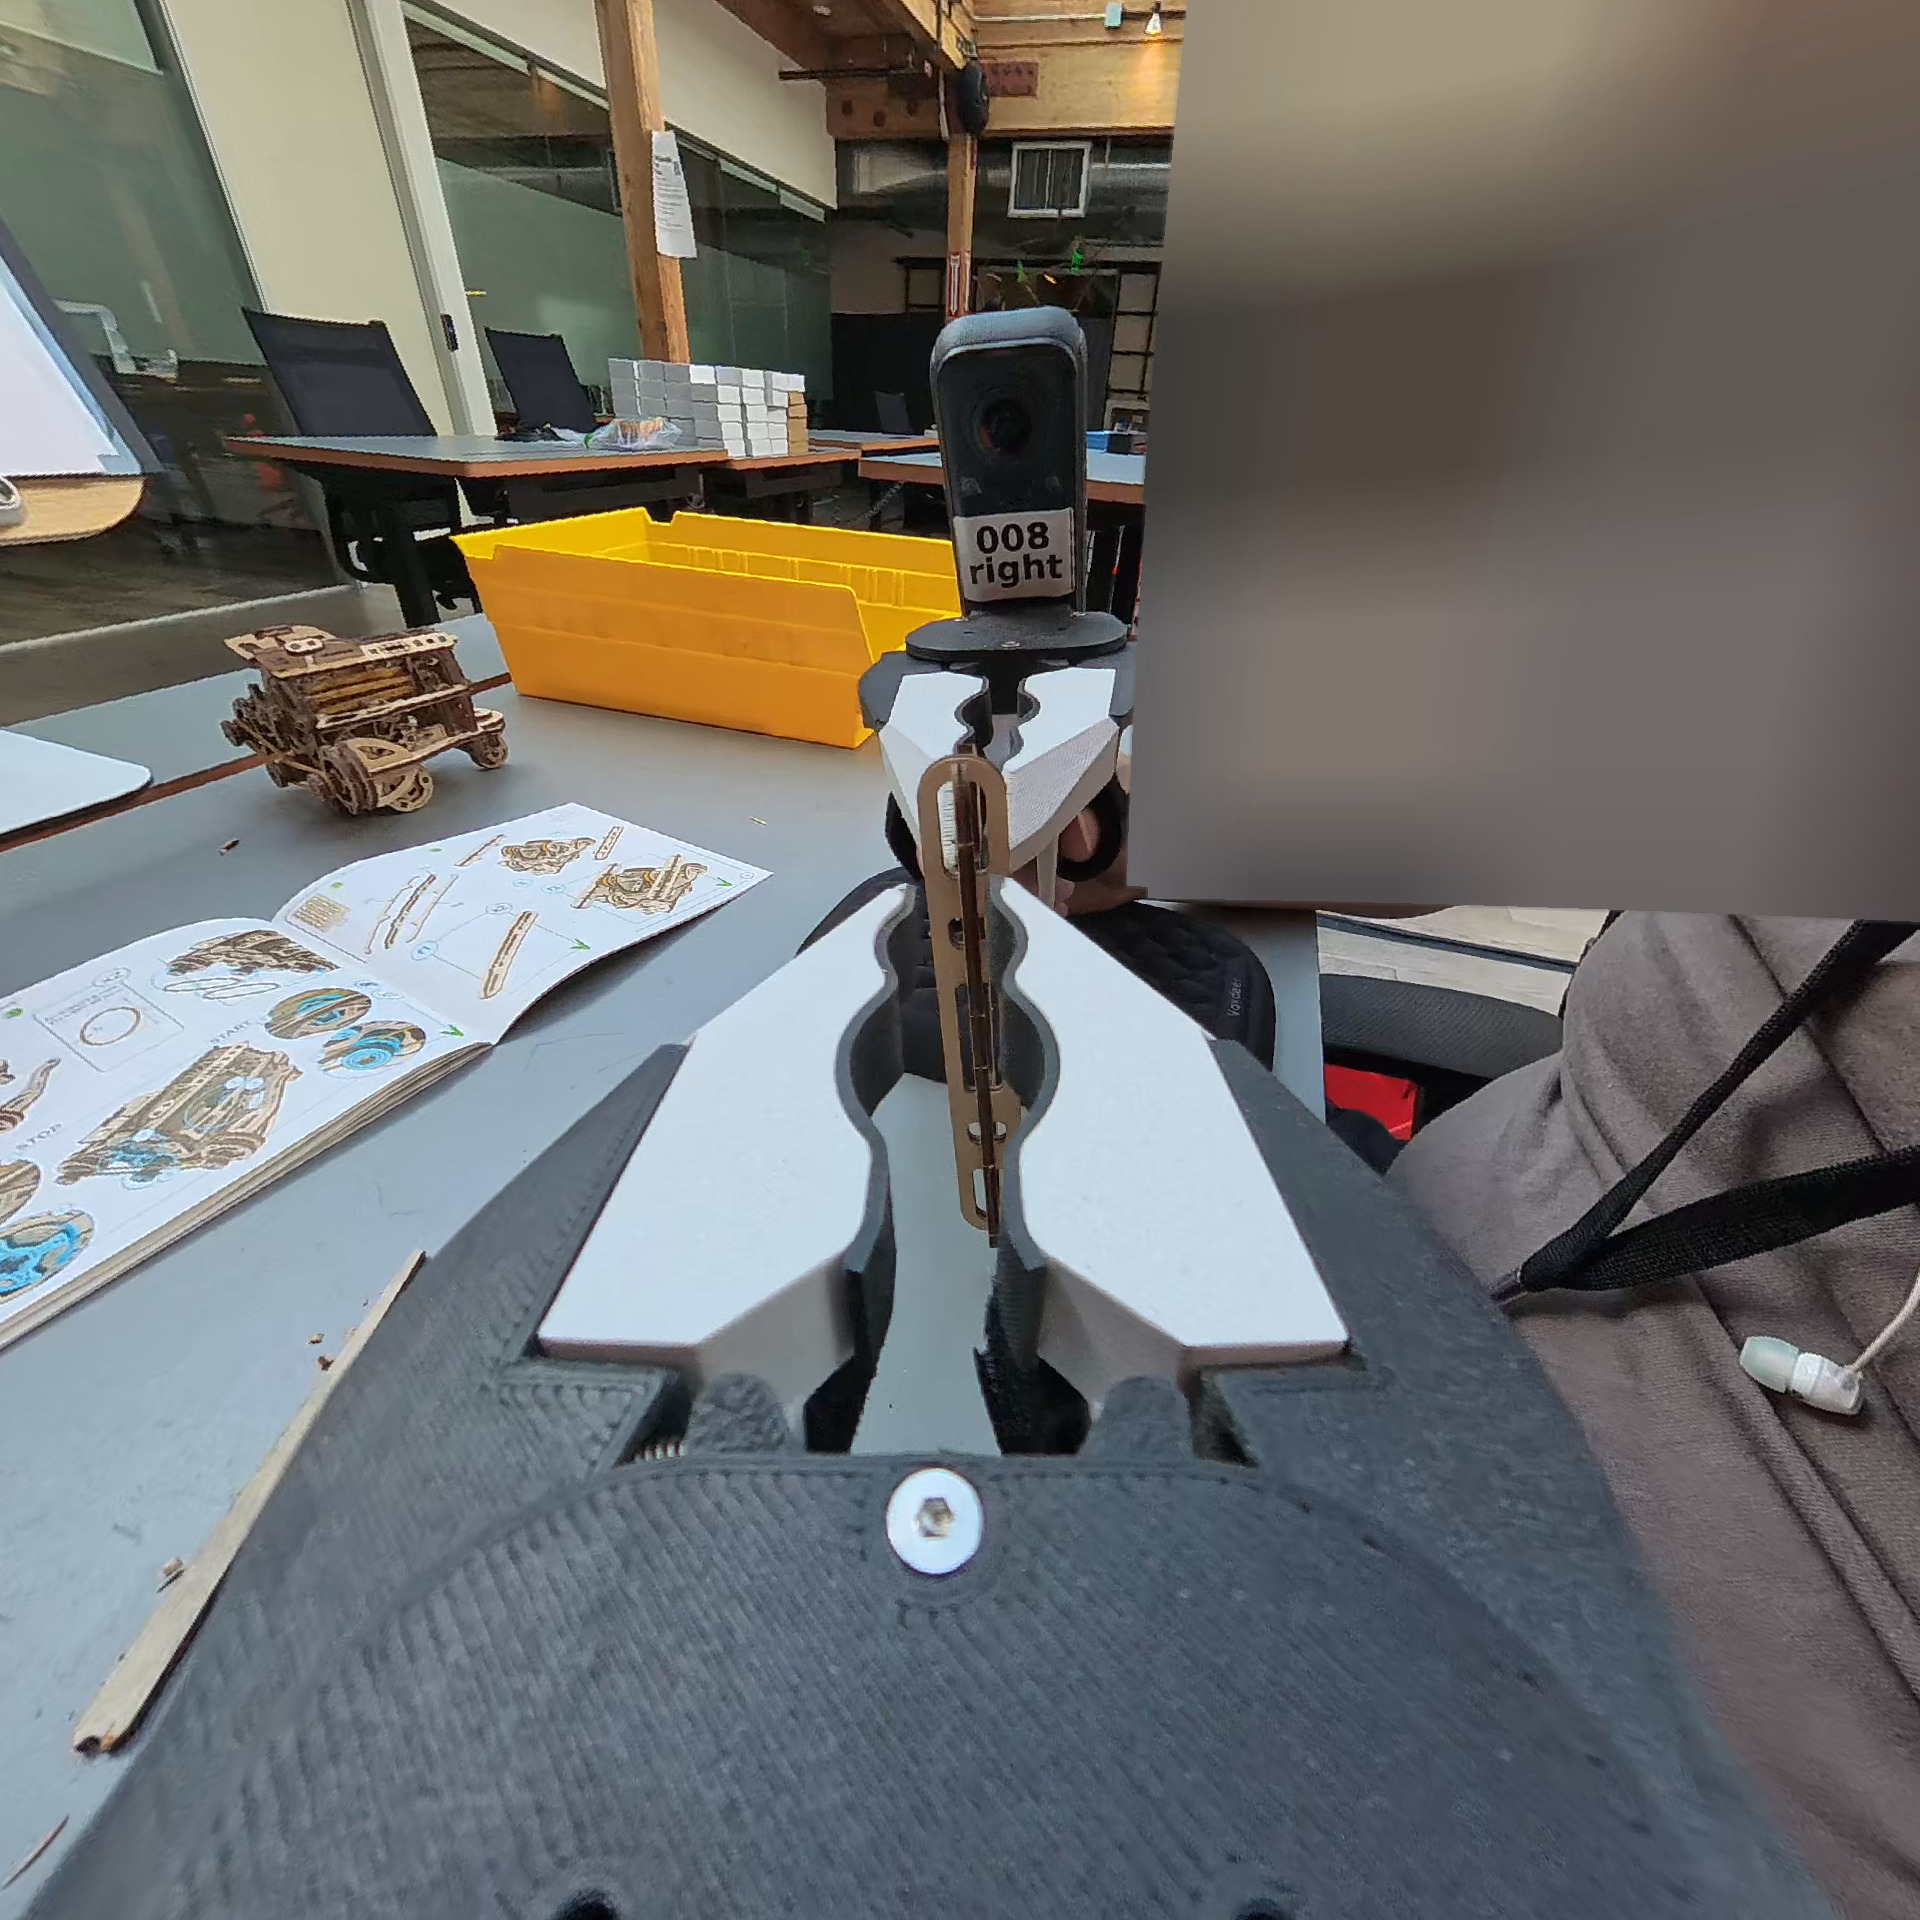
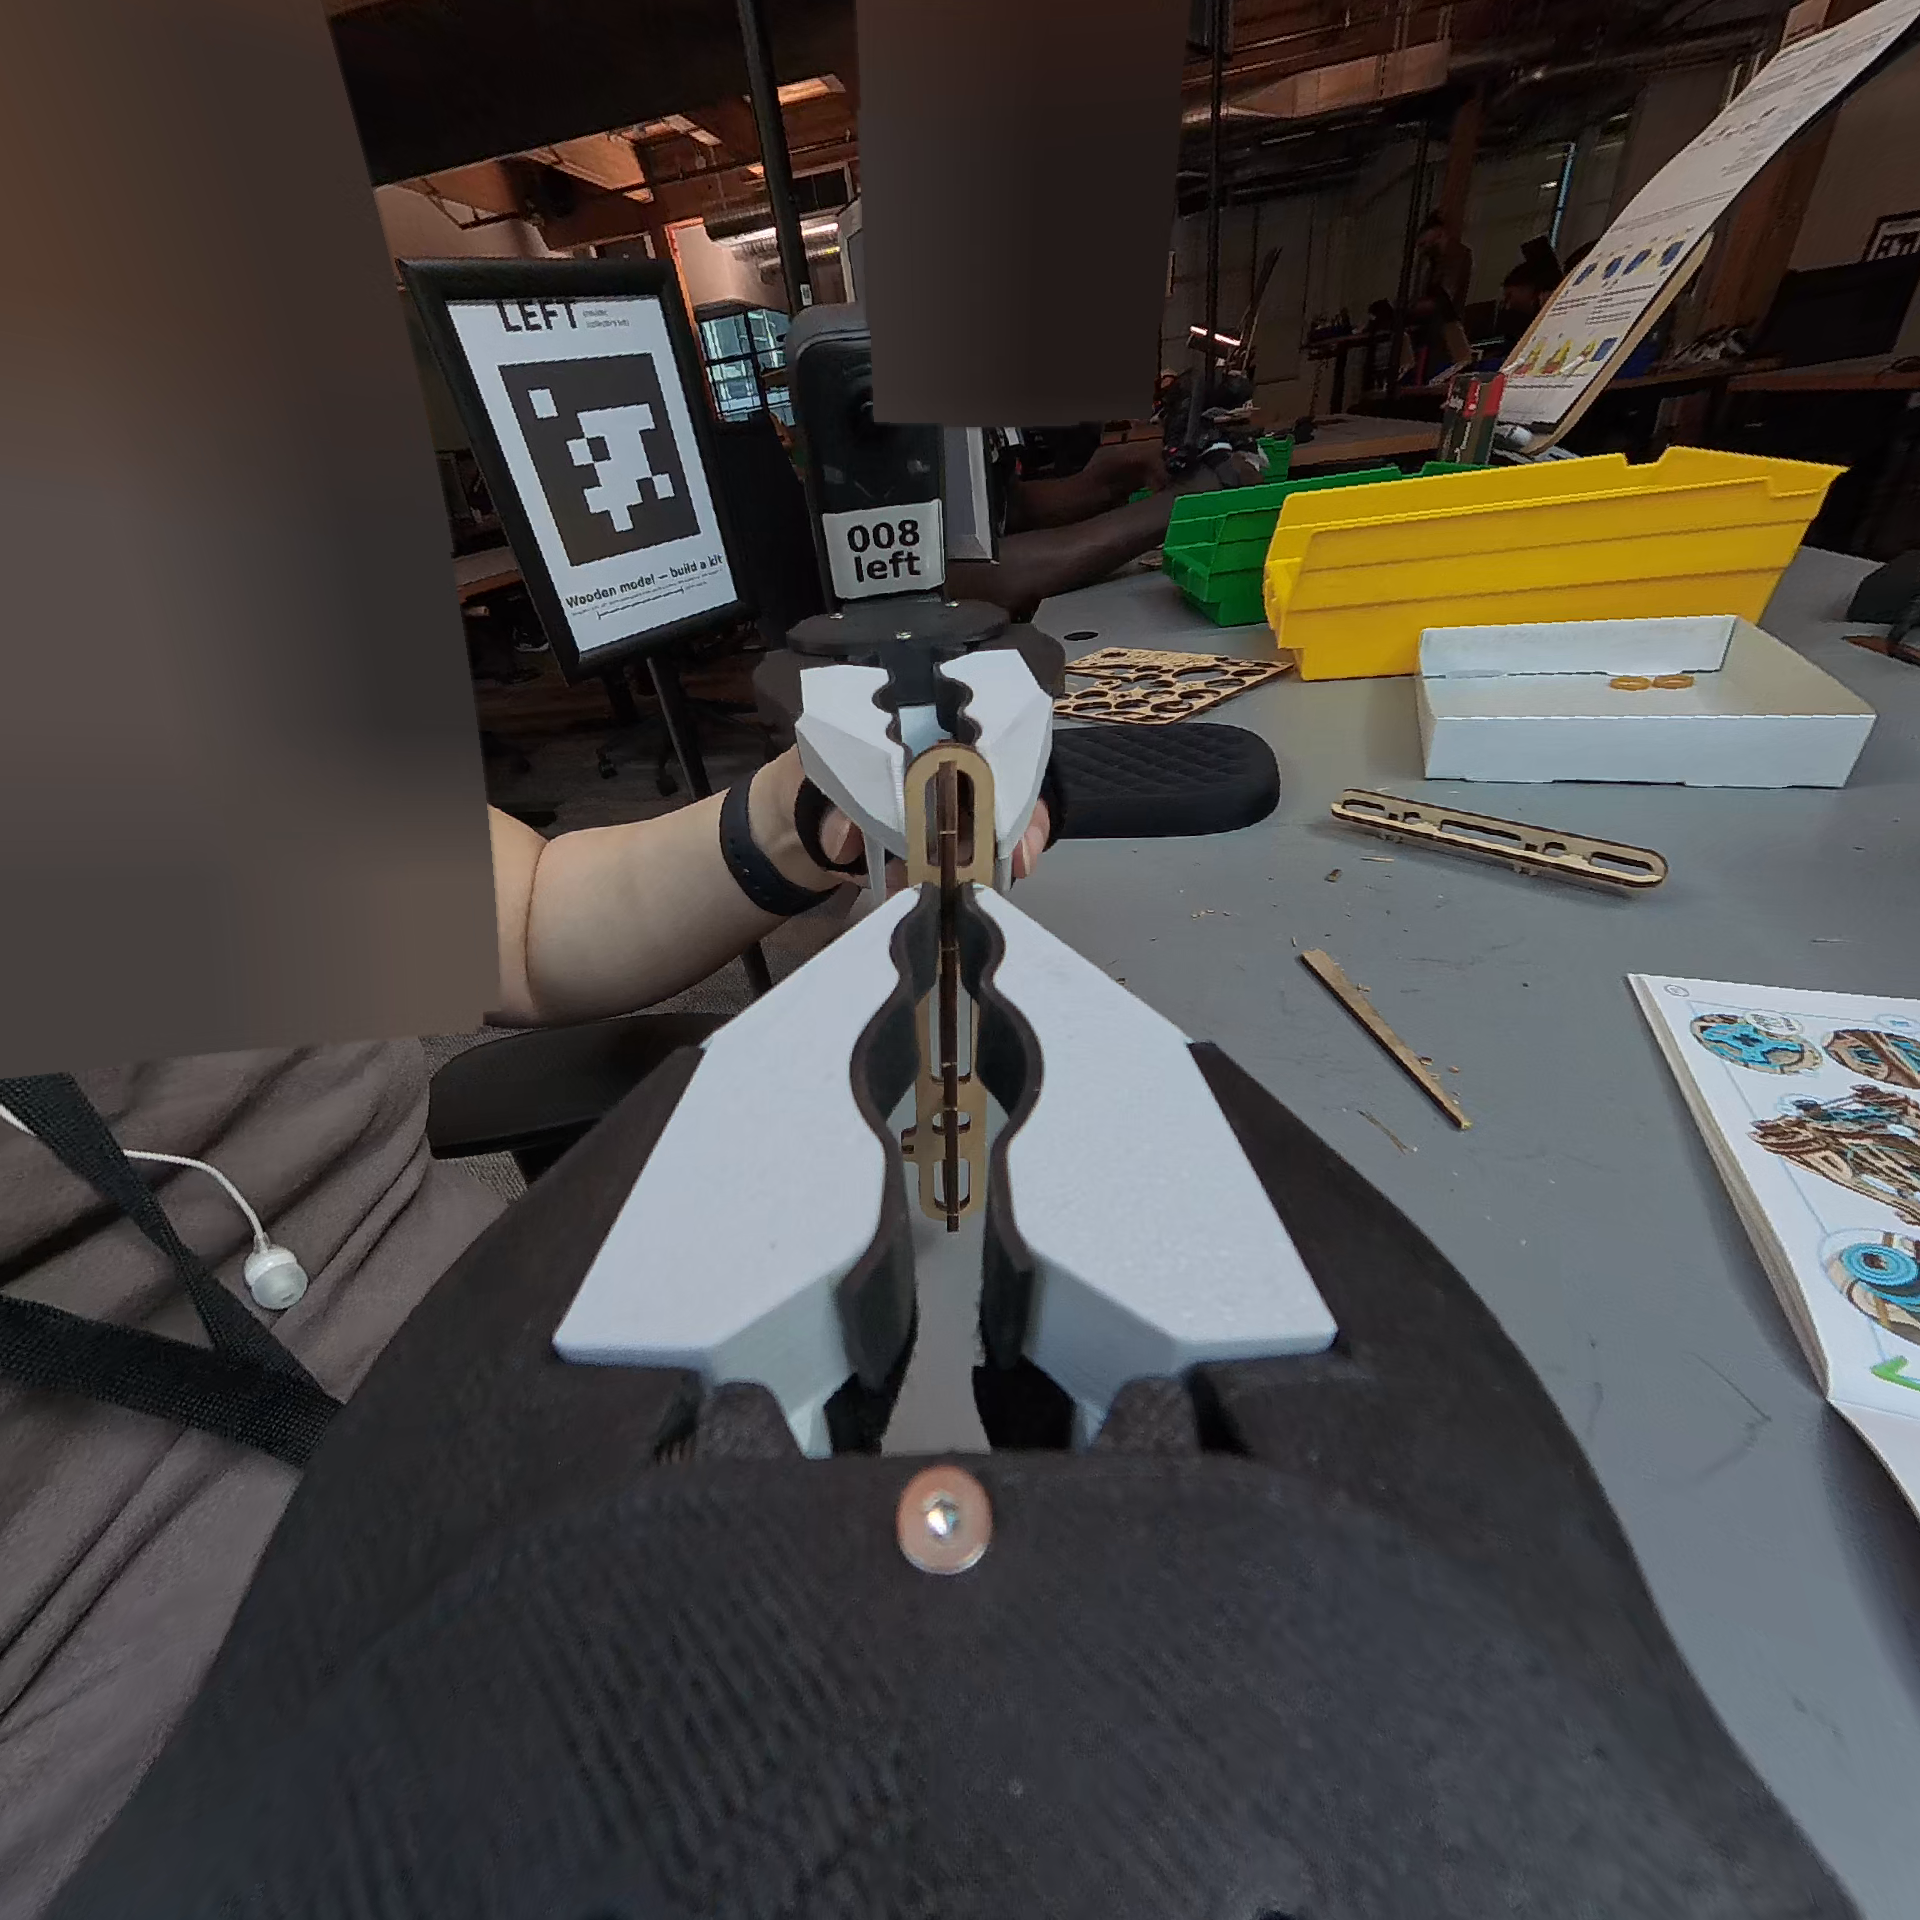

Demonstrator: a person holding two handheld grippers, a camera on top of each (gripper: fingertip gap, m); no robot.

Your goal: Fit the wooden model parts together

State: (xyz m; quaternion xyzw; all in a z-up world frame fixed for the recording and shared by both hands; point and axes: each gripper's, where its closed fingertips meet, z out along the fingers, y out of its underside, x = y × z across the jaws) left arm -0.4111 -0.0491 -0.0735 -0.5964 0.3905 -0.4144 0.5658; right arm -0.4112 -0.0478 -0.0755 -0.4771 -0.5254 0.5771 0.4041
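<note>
Both claws face each other above the near desk edge, with one slotted wooden strip (image 1: pixel 971 997) bridging them. My left claw (image 1: pixel 956 914) is closed down on the strip's near end, fingers (image 1: pixel 748 1143) pressed to it on both sides. The right claw (image 2: pixel 945 914) pinches the same strip (image 2: pixel 945 997) from the opposite end — in the right wrist view the left claw (image 2: pixel 925 769) shows at the strip's rounded far tip, held by a hand (image 2: pixel 831 831). In the left wrist view the right claw (image 1: pixel 997 758) sits at the far tip likewise. The strip looks like two thin layers edge-on; I can't tell whether they're fully seated.

On the desk (image 2: pixel 1351 1195):
- a second slotted strip (image 2: pixel 1496 836) lies flat right of the claws, near the white box (image 2: pixel 1642 717)
- a yellow bin (image 2: pixel 1538 551) behind the box, a green bin (image 2: pixel 1236 551) beside it
- a punched-out wooden sheet (image 2: pixel 1164 686) toward the far edge
- a wood sliver (image 2: pixel 1382 1034) between the strip and the open instruction booklet (image 2: pixel 1808 1174)
- a finished wooden vehicle model (image 1: pixel 364 717) past the booklet (image 1: pixel 312 1018) — well apart from the claws
</note>
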